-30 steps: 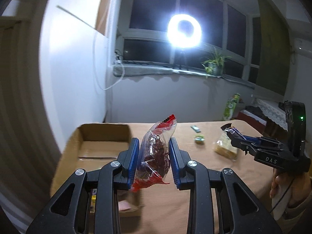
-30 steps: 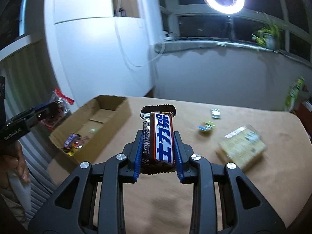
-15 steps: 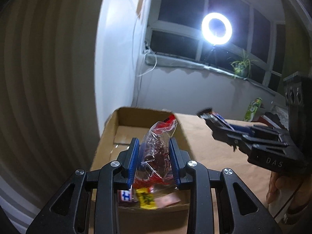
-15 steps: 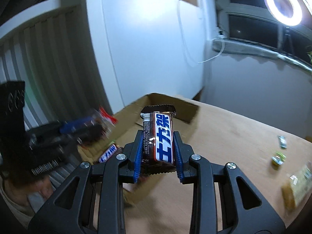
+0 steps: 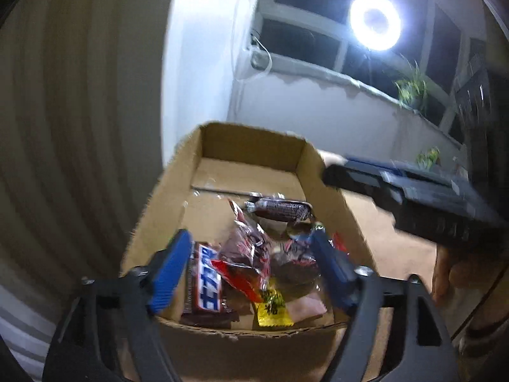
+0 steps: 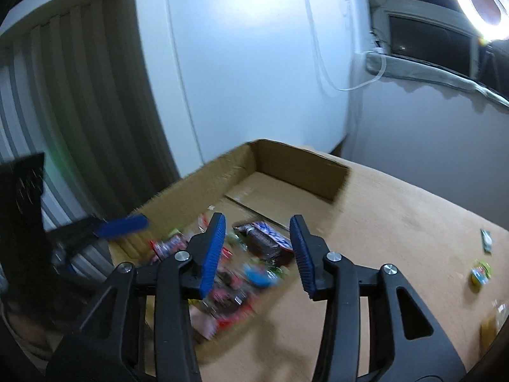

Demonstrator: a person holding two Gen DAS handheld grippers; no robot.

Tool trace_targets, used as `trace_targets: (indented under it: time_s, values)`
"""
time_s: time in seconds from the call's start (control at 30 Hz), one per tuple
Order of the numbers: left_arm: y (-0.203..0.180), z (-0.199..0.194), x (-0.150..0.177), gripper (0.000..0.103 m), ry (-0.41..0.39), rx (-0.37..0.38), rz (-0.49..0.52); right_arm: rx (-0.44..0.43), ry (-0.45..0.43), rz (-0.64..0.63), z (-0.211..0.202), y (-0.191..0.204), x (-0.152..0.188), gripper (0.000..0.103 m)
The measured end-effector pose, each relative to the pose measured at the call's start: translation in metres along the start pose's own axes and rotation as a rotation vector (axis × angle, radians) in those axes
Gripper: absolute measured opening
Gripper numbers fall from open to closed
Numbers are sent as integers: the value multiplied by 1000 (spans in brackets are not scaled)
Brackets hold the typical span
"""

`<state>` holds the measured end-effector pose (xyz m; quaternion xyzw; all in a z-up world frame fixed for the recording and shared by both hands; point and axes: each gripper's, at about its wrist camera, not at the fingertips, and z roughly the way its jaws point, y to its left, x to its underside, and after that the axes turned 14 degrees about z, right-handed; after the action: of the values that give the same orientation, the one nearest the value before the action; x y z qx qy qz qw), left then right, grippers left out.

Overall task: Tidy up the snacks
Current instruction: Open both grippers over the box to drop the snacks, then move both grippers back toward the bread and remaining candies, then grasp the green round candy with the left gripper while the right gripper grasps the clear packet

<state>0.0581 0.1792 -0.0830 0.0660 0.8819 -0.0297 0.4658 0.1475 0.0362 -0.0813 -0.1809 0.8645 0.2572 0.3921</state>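
Moved: both grippers came over the box from the table side; the red bag and the bar left the pads and now lie in the box.
Left gripper (image 5: pixel 251 264): jaws have just been opening, spread wide, nothing pinched.
Box (image 5: pixel 254 141): open cardboard, at the table's left end.
Red bag (image 5: pixel 246 254): in the box's near half, among other packets.
Bar (image 6: pixel 267 238): dark, blue-and-white label, on the box floor.
Right gripper (image 6: pixel 257 253): jaws have just been opening, parted, pads clear of the bar.
Left view only: a yellow packet (image 5: pixel 273 310), a second bar (image 5: pixel 205 281).
Right view only: table (image 6: pixel 413 229) with two small sweets at right.
Unclear: motion blur smears the packets; right-edge snack cut off.
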Motion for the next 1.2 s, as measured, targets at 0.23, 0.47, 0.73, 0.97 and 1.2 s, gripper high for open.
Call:
trace_targets:
  time_s: [0.23,0.47,0.73,0.97,1.2]
  values:
    - [-7,-15,-23,81,-67,31,-53,110,-16,64,-27,-55,4,52]
    - [-68,1,-51,81,-72,111,45,209,-18,84,-51,-123,-14,63]
    - [-140,34,-73,81,-63,200,170,306,-16,95,-73,-190,-45,75]
    - [-188,81,-79,81,-4,296,222,373,40,100,-79,-237,-61,75]
    - [-215,128,-84,81,64,362,214,381,162,113,-53,-275,-70,75]
